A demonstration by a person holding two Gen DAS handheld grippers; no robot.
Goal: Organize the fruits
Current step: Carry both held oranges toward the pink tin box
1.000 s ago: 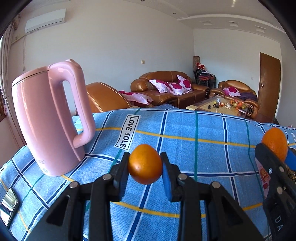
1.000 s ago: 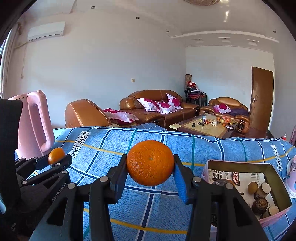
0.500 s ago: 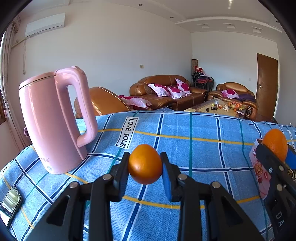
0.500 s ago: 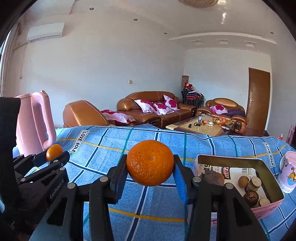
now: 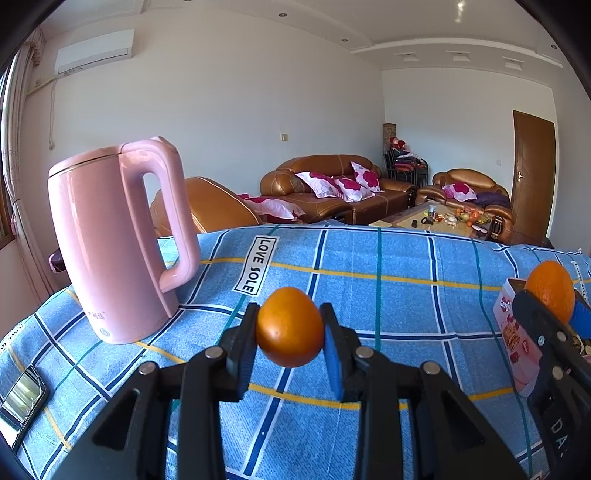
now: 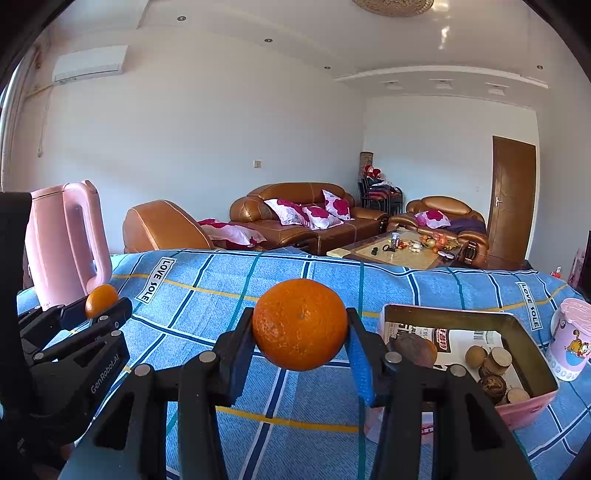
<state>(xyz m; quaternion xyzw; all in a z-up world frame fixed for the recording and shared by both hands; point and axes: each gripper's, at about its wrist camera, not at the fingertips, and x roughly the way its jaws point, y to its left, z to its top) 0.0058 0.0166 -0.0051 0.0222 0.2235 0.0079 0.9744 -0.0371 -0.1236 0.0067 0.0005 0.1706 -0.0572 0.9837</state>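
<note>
Right wrist view: tool (image 6: 300, 334) grips round, dimpled orange (image 6: 300, 324).

Bright daylight fills both sharp views; the glossy white ceiling (image 6: 443, 33) shows glare, and fisheye bending darkens the corners.

"LOVE SOLE" on tablecloth (image 5: 406, 295)

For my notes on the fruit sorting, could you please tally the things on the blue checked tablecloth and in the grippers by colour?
Orange: 2, a small orange in the left gripper and a big orange in the right gripper
Pink: 3, kettle, box, cup
Black: 1, phone
Total: 6
</note>
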